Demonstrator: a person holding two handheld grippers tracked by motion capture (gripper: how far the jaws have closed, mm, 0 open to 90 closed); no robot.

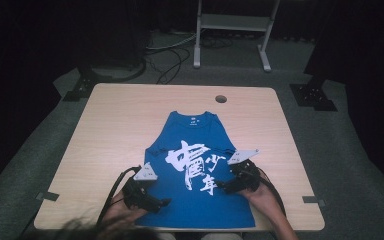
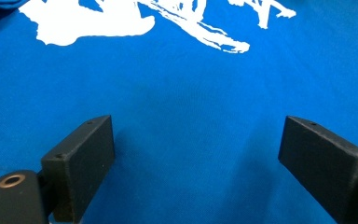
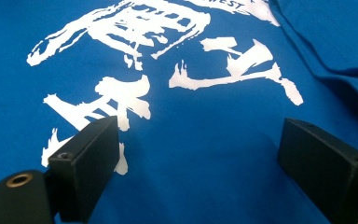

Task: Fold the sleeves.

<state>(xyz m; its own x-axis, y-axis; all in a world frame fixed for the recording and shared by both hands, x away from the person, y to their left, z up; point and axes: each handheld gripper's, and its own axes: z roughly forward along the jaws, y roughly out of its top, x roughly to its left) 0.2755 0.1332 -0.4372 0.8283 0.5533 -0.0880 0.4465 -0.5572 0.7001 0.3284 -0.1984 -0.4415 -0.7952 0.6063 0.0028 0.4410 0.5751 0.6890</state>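
Pale wood tabletop (image 1: 110, 125) on grey floor, dark curtains around. Near edge: both hands enter at 6 o'clock. Left gripper (image 1: 162, 203) sits at about 7 o'clock of the table centre, over the lower left part of a blue tank top (image 1: 180, 200); its jaws stand wide apart above plain blue cloth (image 2: 186, 116), nothing between them. Right gripper (image 1: 220, 186) at about 5 o'clock, over the lower right part of the top; jaws also wide apart, gripping nothing, white print (image 3: 121, 98) lying under and ahead of them. Tank top lies flat at table centre, hem toward the person, neck at 12 o'clock. Beyond it, a round hole (image 1: 220, 98) in the tabletop at 1 o'clock. Farthest: a white metal stand (image 1: 232, 30) on the floor.
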